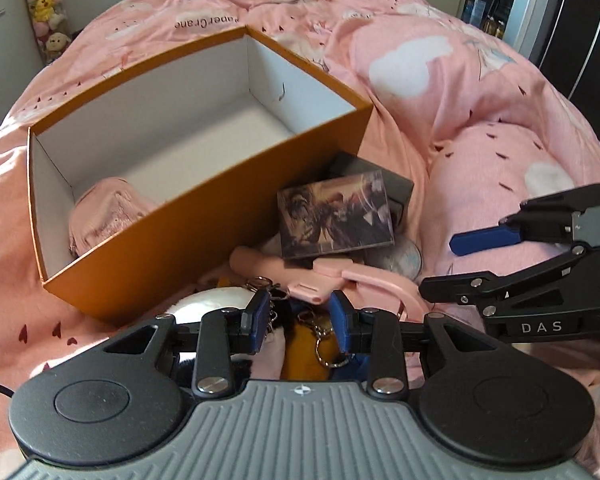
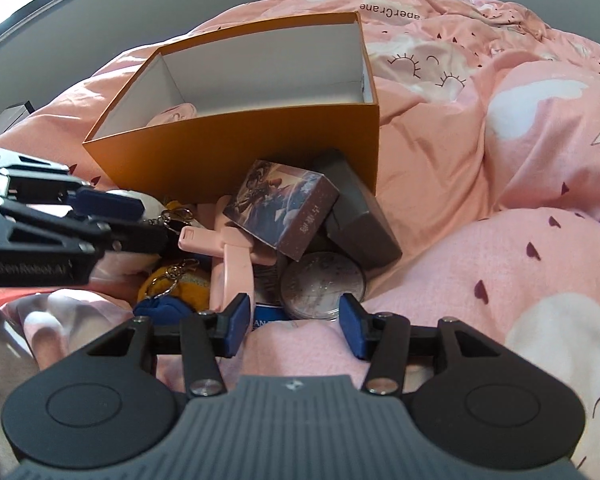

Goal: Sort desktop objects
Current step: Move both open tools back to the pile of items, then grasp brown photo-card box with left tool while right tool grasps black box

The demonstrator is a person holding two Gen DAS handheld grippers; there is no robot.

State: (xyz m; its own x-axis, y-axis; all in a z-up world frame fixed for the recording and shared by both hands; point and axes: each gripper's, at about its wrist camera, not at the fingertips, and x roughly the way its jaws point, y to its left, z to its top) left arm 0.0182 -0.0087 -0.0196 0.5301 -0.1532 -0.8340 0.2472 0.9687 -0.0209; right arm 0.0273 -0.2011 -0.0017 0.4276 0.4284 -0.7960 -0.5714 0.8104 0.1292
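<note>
An open orange box (image 1: 204, 236) (image 2: 236, 152) sits on the pink bedding with a pink pouch (image 1: 104, 212) inside. In front lies a pile: a picture card box (image 1: 334, 216) (image 2: 284, 208), a grey box (image 1: 380, 180) (image 2: 356, 216), a pink plastic holder (image 1: 320, 276) (image 2: 232, 256), a round silver tin (image 1: 404, 260) (image 2: 322, 286), and yellow and blue plush keychains (image 1: 320, 344) (image 2: 172, 284). My left gripper (image 1: 300, 316) is open just above the keychains. My right gripper (image 2: 296, 328) is open, low over the bedding before the tin. Each gripper shows in the other's view.
Rumpled pink duvet (image 1: 480, 120) covers the bed, bulging at the right. Plush toys (image 1: 46, 8) hang by the wall at the far left. A dark cabinet (image 1: 572, 20) stands at the far right.
</note>
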